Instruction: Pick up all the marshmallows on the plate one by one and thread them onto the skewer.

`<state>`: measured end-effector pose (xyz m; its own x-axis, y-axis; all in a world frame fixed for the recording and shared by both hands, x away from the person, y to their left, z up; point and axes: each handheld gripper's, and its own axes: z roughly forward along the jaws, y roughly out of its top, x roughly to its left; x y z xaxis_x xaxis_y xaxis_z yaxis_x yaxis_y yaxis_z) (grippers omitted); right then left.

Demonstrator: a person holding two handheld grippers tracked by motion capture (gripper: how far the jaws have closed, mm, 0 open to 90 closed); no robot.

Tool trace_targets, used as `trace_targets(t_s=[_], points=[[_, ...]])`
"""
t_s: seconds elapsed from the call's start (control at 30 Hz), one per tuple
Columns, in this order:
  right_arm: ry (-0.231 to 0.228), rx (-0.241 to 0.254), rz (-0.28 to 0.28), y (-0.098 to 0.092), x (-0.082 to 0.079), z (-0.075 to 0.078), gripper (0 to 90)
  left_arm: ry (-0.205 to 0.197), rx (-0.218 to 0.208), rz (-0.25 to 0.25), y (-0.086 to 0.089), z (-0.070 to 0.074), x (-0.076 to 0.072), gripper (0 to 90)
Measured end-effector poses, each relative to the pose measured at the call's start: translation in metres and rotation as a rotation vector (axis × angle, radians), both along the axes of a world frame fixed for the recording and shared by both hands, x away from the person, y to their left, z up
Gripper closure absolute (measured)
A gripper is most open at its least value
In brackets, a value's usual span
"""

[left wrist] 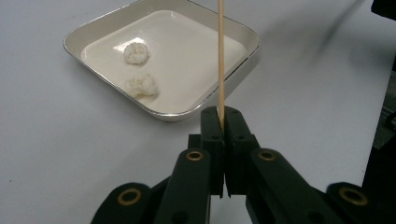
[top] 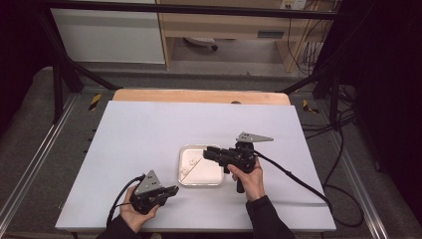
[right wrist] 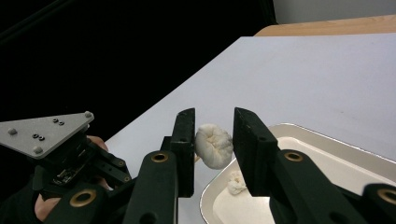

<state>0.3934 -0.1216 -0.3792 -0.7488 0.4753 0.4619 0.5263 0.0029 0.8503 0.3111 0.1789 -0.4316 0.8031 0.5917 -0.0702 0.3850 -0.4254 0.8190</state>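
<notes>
My left gripper (left wrist: 223,119) is shut on a thin wooden skewer (left wrist: 220,56) that stands up from its jaws, near the table's front left (top: 174,189). A square metal tray (left wrist: 154,111) just beyond it holds two white fluffy lumps (left wrist: 136,52) (left wrist: 141,85). My right gripper (right wrist: 214,122) is shut on a third white lump (right wrist: 214,144), held above the tray's rim (right wrist: 299,135). In the high view the right gripper (top: 205,153) hovers over the tray (top: 199,184), pointing left. Another lump (right wrist: 236,183) lies in the tray below.
The white table top (top: 149,134) has a wooden strip (top: 199,95) along its far edge. A black cable (top: 298,181) trails right from the right gripper. The left hand's gripper with its grey plate (right wrist: 46,133) sits low at the left of the right gripper view.
</notes>
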Motion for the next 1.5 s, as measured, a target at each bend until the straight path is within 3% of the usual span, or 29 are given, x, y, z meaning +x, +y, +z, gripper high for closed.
trace_targets(t_s=[0.53,0.9,1.1,1.2,1.27,1.5], points=[[0.055,0.030,0.030,0.011,0.000,-0.012,72.1,-0.016,-0.009,0.004,0.000,-0.001,-0.001,88.3],[0.075,0.058,0.084,0.011,-0.002,-0.011,77.8,-0.029,0.043,-0.027,-0.005,-0.003,-0.003,88.5],[0.091,0.060,0.113,0.014,-0.003,-0.015,78.3,-0.034,0.041,-0.016,-0.006,-0.002,-0.004,88.8],[0.115,0.034,0.153,0.019,-0.004,-0.021,78.4,-0.053,0.021,-0.011,-0.009,0.004,-0.005,88.9],[0.120,-0.008,0.176,0.029,-0.006,-0.028,78.3,-0.055,0.032,0.007,-0.012,0.004,-0.003,88.8],[0.107,-0.069,0.187,0.052,-0.010,-0.038,77.3,-0.018,0.015,0.046,-0.010,0.001,0.001,88.7]])
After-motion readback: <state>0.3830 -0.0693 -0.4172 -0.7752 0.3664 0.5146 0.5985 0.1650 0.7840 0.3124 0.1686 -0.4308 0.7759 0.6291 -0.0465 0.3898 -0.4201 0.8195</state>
